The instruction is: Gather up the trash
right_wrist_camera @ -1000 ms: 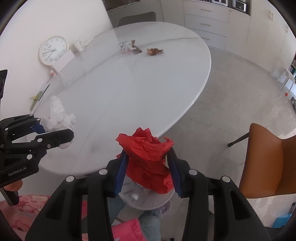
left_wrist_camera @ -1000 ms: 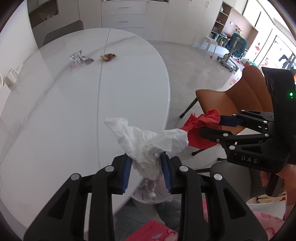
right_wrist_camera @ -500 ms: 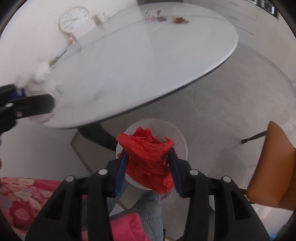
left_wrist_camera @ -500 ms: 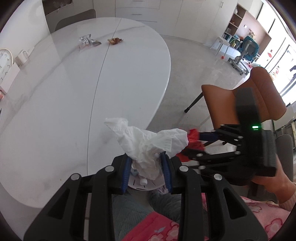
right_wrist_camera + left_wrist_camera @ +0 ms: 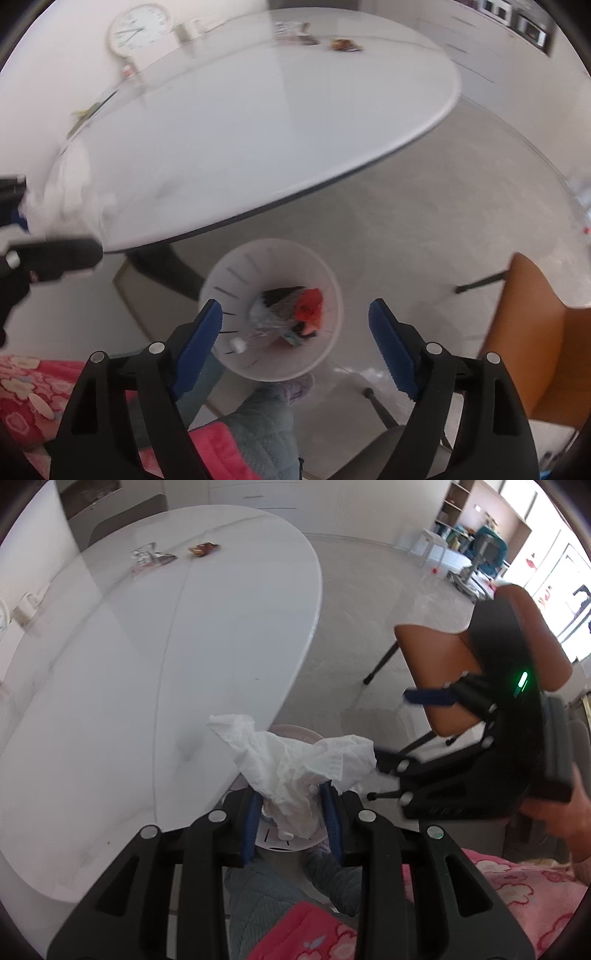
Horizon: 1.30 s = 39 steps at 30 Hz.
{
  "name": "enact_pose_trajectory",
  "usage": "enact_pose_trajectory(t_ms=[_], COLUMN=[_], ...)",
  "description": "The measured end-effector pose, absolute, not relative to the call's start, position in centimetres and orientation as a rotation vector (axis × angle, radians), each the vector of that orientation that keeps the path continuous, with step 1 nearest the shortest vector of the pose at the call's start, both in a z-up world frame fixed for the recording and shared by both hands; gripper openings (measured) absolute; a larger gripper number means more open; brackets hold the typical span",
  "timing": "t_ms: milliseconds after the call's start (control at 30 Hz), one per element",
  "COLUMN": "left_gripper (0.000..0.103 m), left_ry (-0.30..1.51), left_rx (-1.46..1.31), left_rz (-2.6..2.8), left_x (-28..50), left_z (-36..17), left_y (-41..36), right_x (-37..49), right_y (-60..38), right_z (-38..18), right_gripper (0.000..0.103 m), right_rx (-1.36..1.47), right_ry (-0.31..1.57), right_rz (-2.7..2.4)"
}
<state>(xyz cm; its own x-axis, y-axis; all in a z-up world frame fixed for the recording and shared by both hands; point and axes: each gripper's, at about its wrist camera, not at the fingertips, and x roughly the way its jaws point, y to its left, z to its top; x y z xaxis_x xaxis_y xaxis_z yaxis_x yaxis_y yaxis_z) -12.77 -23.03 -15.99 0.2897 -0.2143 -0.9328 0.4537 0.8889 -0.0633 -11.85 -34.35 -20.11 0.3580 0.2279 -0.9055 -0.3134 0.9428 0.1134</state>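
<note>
Now hovering straight over the white bin (image 5: pixel 271 310) with the right gripper (image 5: pixel 295 325) spread wide and empty, red paper (image 5: pixel 309 308) lying inside, left gripper (image 5: pixel 291 812) clamped on the white tissue (image 5: pixel 295 764) just above that bin, apparently queued for dropping.

A large oval white table with a glossy top (image 5: pixel 110 664) fills the left of the room, standing on a pale grey speckled floor (image 5: pixel 362 590). A tan leather chair with thin black legs (image 5: pixel 436 657) sits beside it. White cabinets line the far wall, open shelving (image 5: pixel 454 513) lies beyond, and bright daylight enters at the right. A round white wall clock (image 5: pixel 138 27) leans against the white wall.
</note>
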Motion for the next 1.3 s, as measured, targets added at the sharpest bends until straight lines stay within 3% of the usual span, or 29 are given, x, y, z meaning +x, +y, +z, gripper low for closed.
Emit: enact_pose_trajectory(t_ms=[167, 200, 300, 500, 800, 967, 1300], left_gripper=[0.03, 0.035, 0.063, 0.08, 0.086, 0.091, 0.095], left_ry=[1.23, 1.239, 1.26, 1.242, 1.208, 1.173, 1.086], left_rx=[0.256, 0.26, 0.268, 0.283, 0.29, 0.288, 0.263], left_rz=[-0.494, -0.5, -0.503, -0.514, -0.486, -0.442, -0.341], left_x=[-12.8, -12.8, -12.8, -12.9, -12.1, -10.2, -0.5], left_z=[-17.5, -17.8, -18.7, -18.6, -17.2, -15.4, -12.0], left_y=[-24.0, -24.1, -24.5, -24.7, -23.7, -21.9, -15.5], right_x=[-11.8, -11.8, -12.0, -12.4, -12.1, -11.0, -5.0], right_y=[-37.4, -37.8, -38.8, -39.5, -38.9, -37.9, -36.0], right_z=[-19.0, -18.9, -18.6, -18.4, -17.7, -16.4, -13.9], right_gripper=[0.084, 0.085, 0.085, 0.085, 0.085, 0.097, 0.101], right_rx=[-0.008, 0.004, 0.027, 0.036, 0.035, 0.031, 0.092], right_ry=[1.146, 1.142, 1.134, 1.13, 1.117, 1.094, 1.042], right_rz=[0.27, 0.263, 0.243, 0.226, 0.228, 0.207, 0.145])
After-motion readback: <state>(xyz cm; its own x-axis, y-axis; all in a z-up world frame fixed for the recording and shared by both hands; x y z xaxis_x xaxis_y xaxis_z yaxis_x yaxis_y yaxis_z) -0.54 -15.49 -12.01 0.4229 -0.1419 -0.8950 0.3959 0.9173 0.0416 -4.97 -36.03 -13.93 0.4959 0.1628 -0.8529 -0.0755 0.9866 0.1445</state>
